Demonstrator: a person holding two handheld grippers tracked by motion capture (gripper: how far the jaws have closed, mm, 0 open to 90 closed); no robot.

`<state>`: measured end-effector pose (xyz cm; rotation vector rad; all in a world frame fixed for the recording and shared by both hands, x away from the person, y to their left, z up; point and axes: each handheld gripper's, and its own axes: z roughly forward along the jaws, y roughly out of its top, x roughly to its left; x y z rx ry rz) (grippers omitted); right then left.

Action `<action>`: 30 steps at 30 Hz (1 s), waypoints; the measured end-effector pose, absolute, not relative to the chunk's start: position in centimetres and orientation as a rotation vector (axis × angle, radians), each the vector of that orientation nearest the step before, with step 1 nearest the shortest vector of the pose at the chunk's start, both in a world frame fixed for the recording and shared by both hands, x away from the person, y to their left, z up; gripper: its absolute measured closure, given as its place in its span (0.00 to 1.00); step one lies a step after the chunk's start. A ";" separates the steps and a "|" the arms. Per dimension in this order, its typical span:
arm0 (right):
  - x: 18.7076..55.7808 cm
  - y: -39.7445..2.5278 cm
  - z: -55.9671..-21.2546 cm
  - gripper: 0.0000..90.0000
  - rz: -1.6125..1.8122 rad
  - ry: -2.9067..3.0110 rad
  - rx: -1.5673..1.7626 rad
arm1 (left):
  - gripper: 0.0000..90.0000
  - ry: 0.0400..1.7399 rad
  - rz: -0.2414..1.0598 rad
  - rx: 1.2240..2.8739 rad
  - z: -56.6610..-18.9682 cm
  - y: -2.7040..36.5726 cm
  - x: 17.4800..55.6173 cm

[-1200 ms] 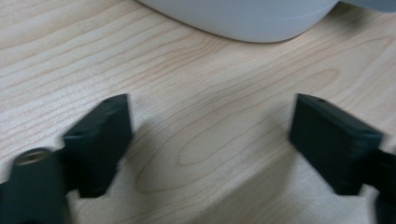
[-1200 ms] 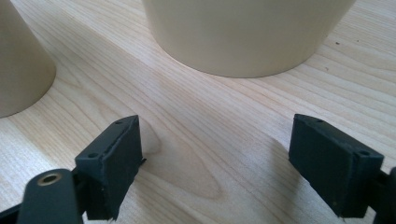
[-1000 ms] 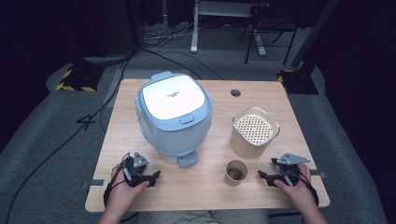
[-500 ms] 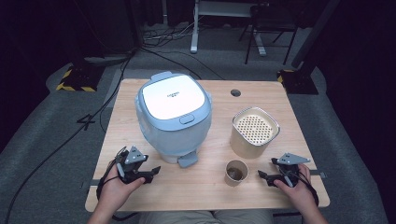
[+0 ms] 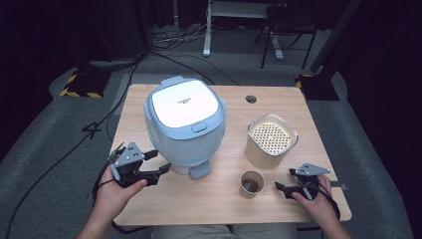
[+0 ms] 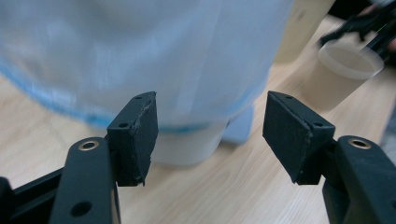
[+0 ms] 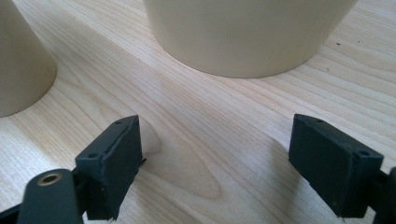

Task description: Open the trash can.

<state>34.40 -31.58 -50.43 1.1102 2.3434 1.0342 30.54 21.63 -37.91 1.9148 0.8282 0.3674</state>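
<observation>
Here, a pale blue rice cooker is seen at centre frame on the wooden counter, lid shut. The left hand-held gripper is held at lower left, jaws spread wide and empty, just beside the cooker's base. At lower right, the right hand-held gripper is rested wide open, empty, near a small cup and a beige perforated container.

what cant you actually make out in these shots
- Writing on the rice cooker lid, high view: too small to read.
- What sits in the small cup, high view: dark, unclear.
- Rice cooker body, left gripper view: blurred, top cut off.
- Cream container, right gripper view: upper part cut by the edge.
</observation>
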 end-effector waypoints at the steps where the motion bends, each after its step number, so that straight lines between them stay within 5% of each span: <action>1: 34.4 -31.6 -50.4 0.19 1.034 2.343 1.110 | 0.42 0.828 0.367 1.915 -37.9 21.6 30.5; 15: 34.4 -31.6 -50.4 0.19 1.036 2.344 1.110 | 0.57 0.615 0.298 1.863 -33.8 20.6 30.8; 30: 34.4 -31.6 -50.4 0.20 1.037 2.346 1.107 | 0.61 0.433 0.197 1.830 -30.3 18.8 32.0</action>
